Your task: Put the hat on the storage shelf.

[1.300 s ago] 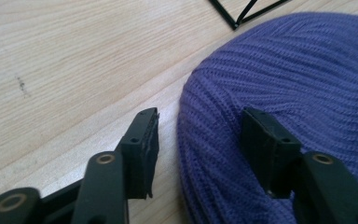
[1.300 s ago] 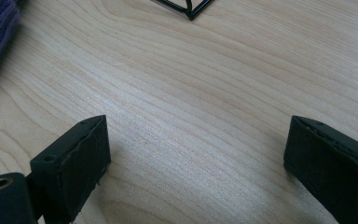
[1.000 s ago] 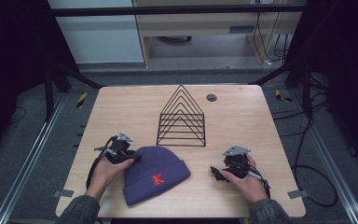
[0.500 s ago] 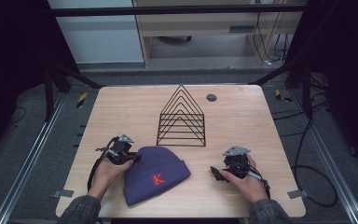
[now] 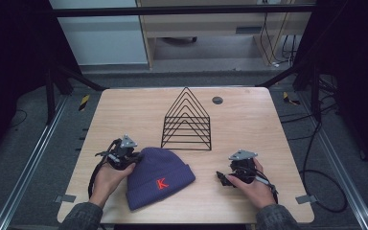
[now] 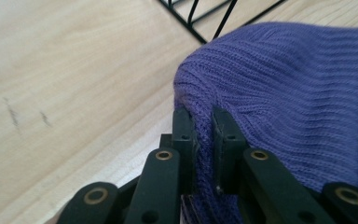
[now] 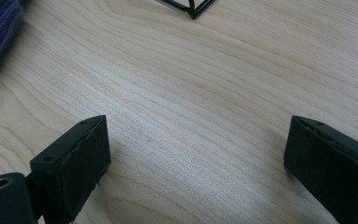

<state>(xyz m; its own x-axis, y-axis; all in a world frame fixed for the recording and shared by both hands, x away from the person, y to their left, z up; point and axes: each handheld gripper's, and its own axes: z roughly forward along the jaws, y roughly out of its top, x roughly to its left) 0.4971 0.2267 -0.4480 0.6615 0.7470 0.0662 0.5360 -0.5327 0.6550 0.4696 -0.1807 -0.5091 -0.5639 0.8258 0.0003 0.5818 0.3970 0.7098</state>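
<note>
On the left side of the desk [image 5: 124, 115] the person's left hand [image 5: 106, 177] held the left claw [image 5: 129, 155] at the crown edge of a purple knitted hat [image 5: 160, 175]. Its jaws had just been closing, and in the left gripper view they stood narrow, pinching a fold of the hat [image 6: 298, 107] between the pads, with the knit bunched up in the slim gap. The hat lay on the front part of the desk, slightly left of the middle, its folded brim turned toward the right and a red letter K [image 5: 162, 183] on that brim. Behind the hat, near the middle of the desk, stood a black wire rack [image 5: 187, 122] shaped like a row of triangles, close to the hat but not touching it. A small dark round disc [image 5: 217, 100] lay farther back, to the right of the rack's peak. On the right, the right hand [image 5: 256, 184] held the right claw [image 5: 223, 178] low over bare wood, well apart from the hat; in the right gripper view its jaws stood wide with nothing between them, the right claw [image 7: 196, 154] pointing toward a corner of the rack [image 7: 186, 7].
</note>
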